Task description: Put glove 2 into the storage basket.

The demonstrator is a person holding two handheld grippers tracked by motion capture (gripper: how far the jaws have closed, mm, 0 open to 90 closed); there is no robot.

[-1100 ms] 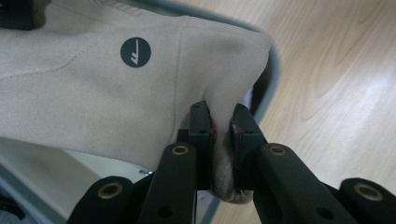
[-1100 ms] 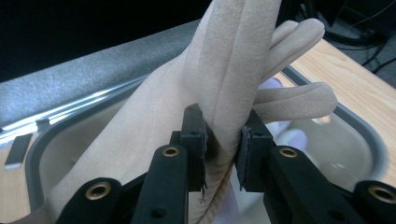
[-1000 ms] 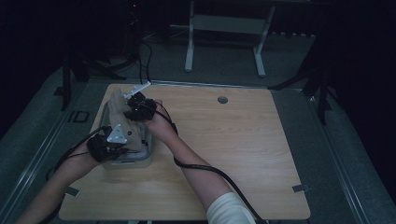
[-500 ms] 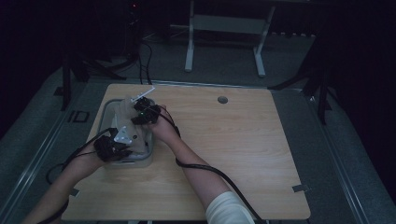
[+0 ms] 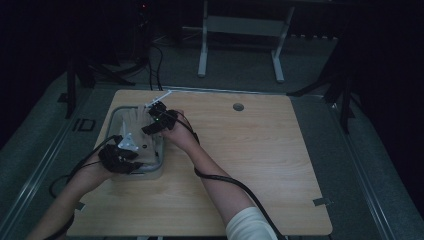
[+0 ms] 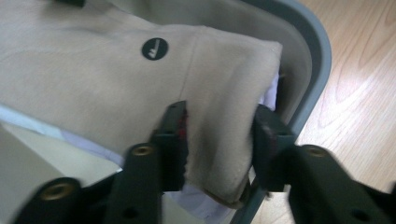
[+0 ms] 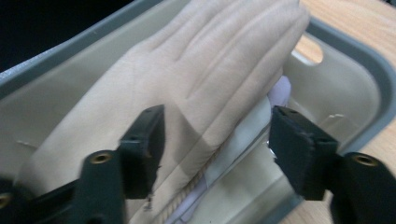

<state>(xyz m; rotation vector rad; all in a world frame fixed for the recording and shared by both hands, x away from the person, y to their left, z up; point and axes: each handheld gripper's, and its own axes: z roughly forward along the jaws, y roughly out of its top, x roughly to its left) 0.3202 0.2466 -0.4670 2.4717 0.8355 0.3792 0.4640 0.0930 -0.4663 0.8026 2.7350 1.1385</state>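
Note:
A beige glove (image 5: 134, 120) lies flat in a grey tray (image 5: 150, 170) at the table's left. My left gripper (image 5: 134, 152) is at the tray's near end. Its jaws have just been opening and stand either side of the glove's cuff (image 6: 219, 107), below a round black logo (image 6: 154, 48). My left gripper (image 6: 219, 135) is open with the cuff between its pads. My right gripper (image 5: 148, 128) hangs over the tray's far half. Its jaws have also just been opening. My right gripper (image 7: 219, 135) is wide open over the glove (image 7: 210, 60), by the glove's fingers.
A pale lilac layer (image 6: 196, 205) lies under the glove. The tray's rim (image 6: 317, 60) stands close on one side, with a handle hole (image 7: 310, 49) in its end wall. Bare wooden table (image 5: 260, 150) stretches to the right. Cables trail from both grippers.
My right hand has come down a little toward the tray. My left hand has shifted slightly toward the tray's near left corner. The glove now lies flat in the tray.

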